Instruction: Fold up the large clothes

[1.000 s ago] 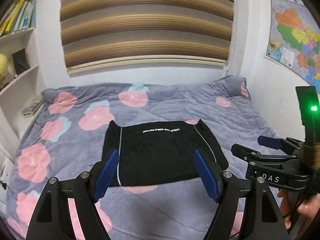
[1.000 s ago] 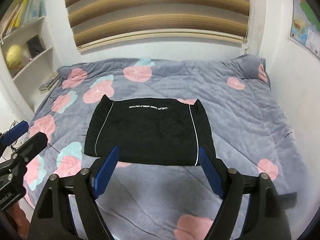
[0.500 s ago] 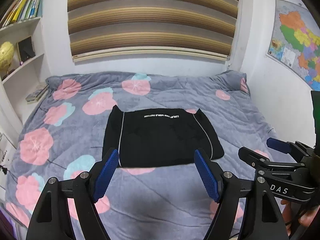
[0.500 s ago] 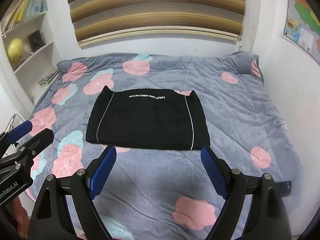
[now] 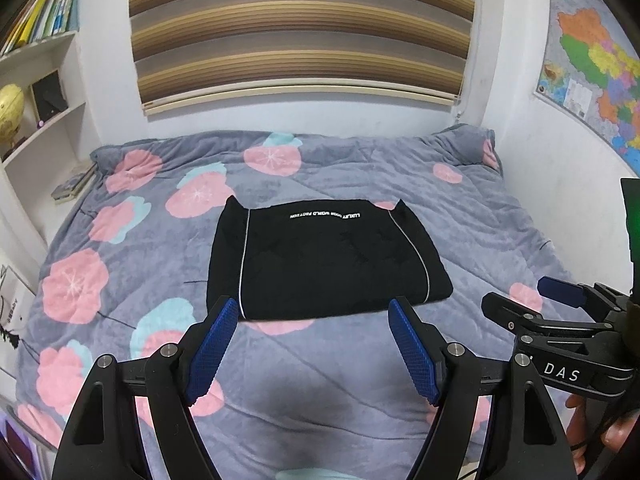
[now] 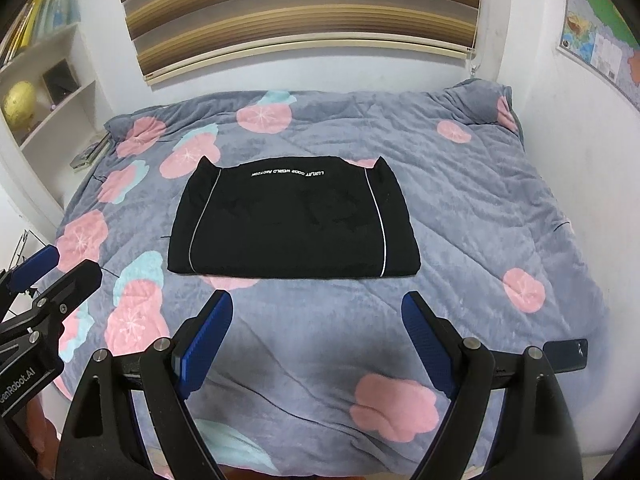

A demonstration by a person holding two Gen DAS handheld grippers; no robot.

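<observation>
your black garment (image 6: 294,220) lies folded into a neat rectangle mid-bed on the floral quilt (image 6: 460,216), so folding looks about done. its long axis runs left to right, with the printed edge far. your left gripper (image 5: 312,344) and right gripper (image 6: 316,340) hover near, spread wide, holding nothing.

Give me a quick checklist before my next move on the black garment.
1. Left gripper empty, jaws open: ok.
2. Right gripper empty, jaws open: ok.
3. Black garment lies flat on the bedspread as a folded rectangle: ok.
4. Near folded edge straight: ok.
5. Far corners tucked: not ok, two small points stick up.
6. Layers underneath aligned: cannot tell.
</observation>
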